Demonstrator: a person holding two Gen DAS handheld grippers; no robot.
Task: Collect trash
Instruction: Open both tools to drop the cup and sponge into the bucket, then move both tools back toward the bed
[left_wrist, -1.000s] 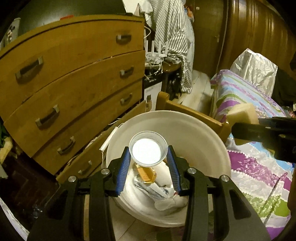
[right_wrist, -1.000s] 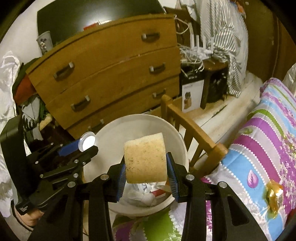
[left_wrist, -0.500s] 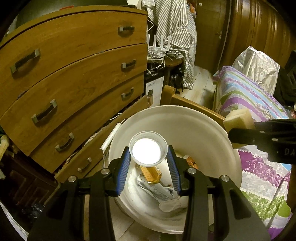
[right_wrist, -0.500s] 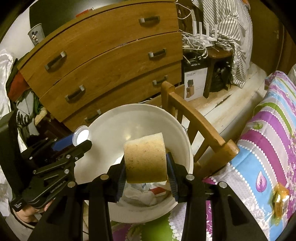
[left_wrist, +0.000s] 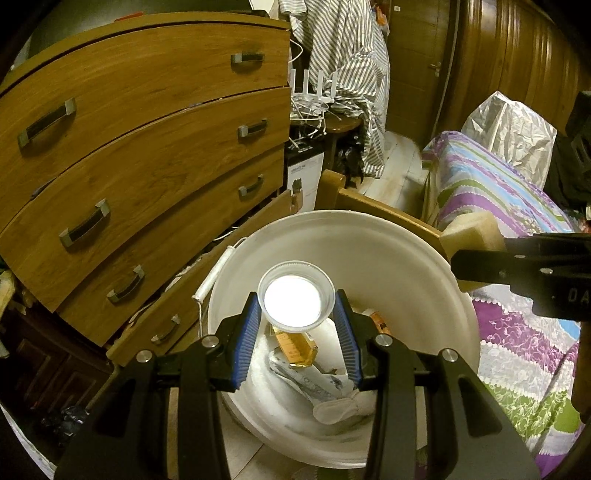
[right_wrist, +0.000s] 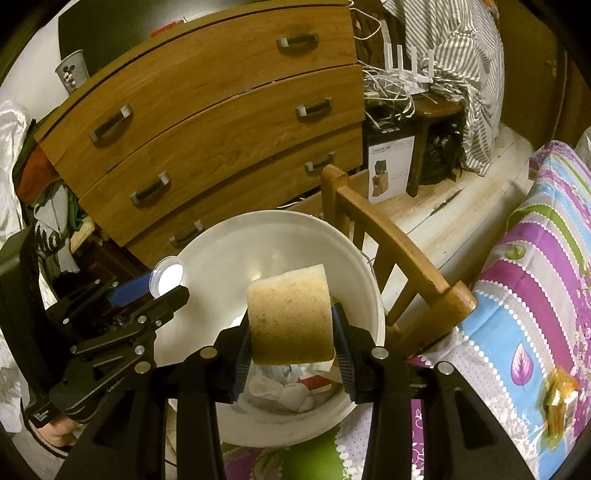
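Your left gripper (left_wrist: 295, 325) clamped the plastic lid (left_wrist: 295, 303) directly above the white bucket (left_wrist: 388, 254), while your right gripper (right_wrist: 291, 350) squeezed the sponge (right_wrist: 290, 317) over its near rim.

Bedroom: dresser (left_wrist: 147, 155), bed (right_wrist: 524, 280)

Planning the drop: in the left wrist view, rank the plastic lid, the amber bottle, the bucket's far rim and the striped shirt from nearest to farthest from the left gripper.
1. Plastic lid: between the left gripper pads.
2. Amber bottle: just below, inside the bucket.
3. Bucket's far rim: beyond, by the chair.
4. Striped shirt: hanging at the back.
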